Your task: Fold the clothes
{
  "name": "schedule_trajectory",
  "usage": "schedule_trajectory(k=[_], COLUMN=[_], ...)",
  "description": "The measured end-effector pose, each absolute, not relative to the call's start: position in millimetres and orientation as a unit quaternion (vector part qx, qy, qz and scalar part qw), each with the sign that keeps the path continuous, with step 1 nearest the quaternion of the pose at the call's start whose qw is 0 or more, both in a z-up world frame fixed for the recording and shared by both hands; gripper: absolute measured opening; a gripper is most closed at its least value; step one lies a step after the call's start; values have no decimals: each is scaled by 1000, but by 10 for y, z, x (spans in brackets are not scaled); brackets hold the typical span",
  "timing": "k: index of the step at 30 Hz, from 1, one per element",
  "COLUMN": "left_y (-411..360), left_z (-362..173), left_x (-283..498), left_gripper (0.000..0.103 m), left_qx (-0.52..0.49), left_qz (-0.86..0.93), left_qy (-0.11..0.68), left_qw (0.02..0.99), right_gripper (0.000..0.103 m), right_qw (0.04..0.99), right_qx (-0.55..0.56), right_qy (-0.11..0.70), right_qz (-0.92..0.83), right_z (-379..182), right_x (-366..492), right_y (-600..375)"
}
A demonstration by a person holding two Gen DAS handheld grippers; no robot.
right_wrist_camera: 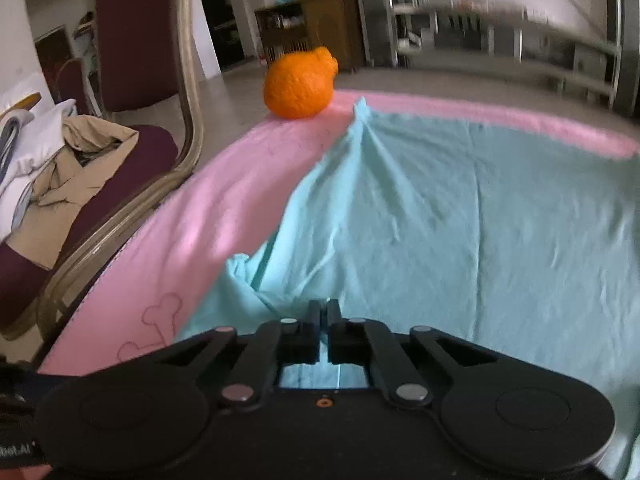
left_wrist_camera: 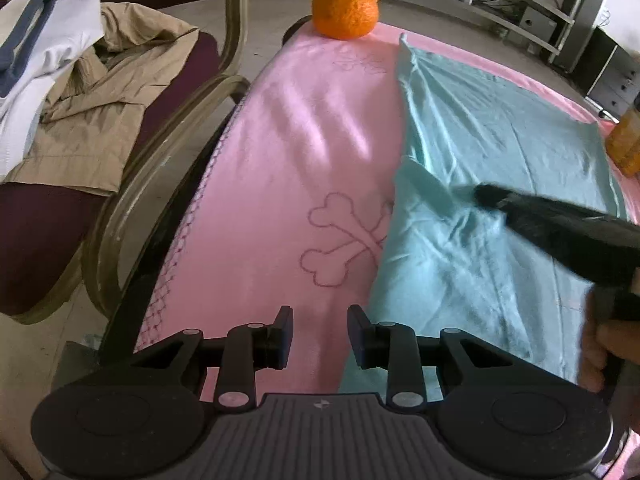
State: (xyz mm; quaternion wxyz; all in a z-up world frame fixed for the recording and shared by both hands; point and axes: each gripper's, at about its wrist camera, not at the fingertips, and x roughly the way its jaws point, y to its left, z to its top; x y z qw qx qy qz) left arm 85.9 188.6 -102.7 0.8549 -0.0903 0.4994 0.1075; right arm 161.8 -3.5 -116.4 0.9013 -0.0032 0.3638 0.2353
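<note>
While the teal garment lies spread over the pink-covered table, both views read as follows.

Left wrist view, left gripper [left_wrist_camera: 320, 330]: jaws spread, nothing between them; they hang over the pink cloth [left_wrist_camera: 280, 152] just beside the garment's near left edge.
Left wrist view, teal garment [left_wrist_camera: 500, 132]: lies mostly flat on the right part of the table, its left edge rumpled, 1 corner reaching toward the orange [left_wrist_camera: 346, 8].
Left wrist view, right gripper [left_wrist_camera: 480, 192]: comes in from the right, blurred, its tip at the fold on the garment's left edge.
Left wrist view, jar [left_wrist_camera: 626, 140]: stands at the garment's far right edge.
Left wrist view, chair [left_wrist_camera: 168, 152]: stands beside the table and carries a tan garment [left_wrist_camera: 100, 92] and a white one.

Right wrist view, right gripper [right_wrist_camera: 324, 306]: jaws pressed together; a raised ridge of teal garment [right_wrist_camera: 440, 208] meets the tips, so a pinch on the cloth is likely, though the contact itself is hidden.
Right wrist view, orange [right_wrist_camera: 300, 84]: sits on the far table corner, just beside the garment's far corner.

Risk 1: a thin pinch may slip during the fold, dropping the edge.
Risk 2: the jaws may catch the pink cloth too, dragging it and rolling the orange off.
Risk 3: a pull by 1 gripper only may skew the fold, since the left holds nothing.
Risk 4: a wide sweep may tip the jar.
</note>
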Motion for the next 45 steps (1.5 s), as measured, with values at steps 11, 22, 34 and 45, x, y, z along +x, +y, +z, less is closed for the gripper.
schedule_trajectory(k=[11,22,34,45], left_y=[1916,2075,1808,1330], left_z=[-1066,-1058,-977,-1150], left_x=[858,355,118,223], left_gripper=[30,32,30,5], left_qx=[-83,-208,-178,19], left_qz=[117,78,56,57], left_qy=[507,512,453,449], left_qw=[850,830,872,891], right_gripper=[9,46,47,50], right_qw=[894,800,778,783], right_qx=[-3,213,351,326], right_qy=[417,524,491,491], right_qz=[165,198,178,199], right_z=[-1201,-849,-1088,-1068], right_x=[1744,1193,936,901], right_y=[-124,-1226,-2114,-2067])
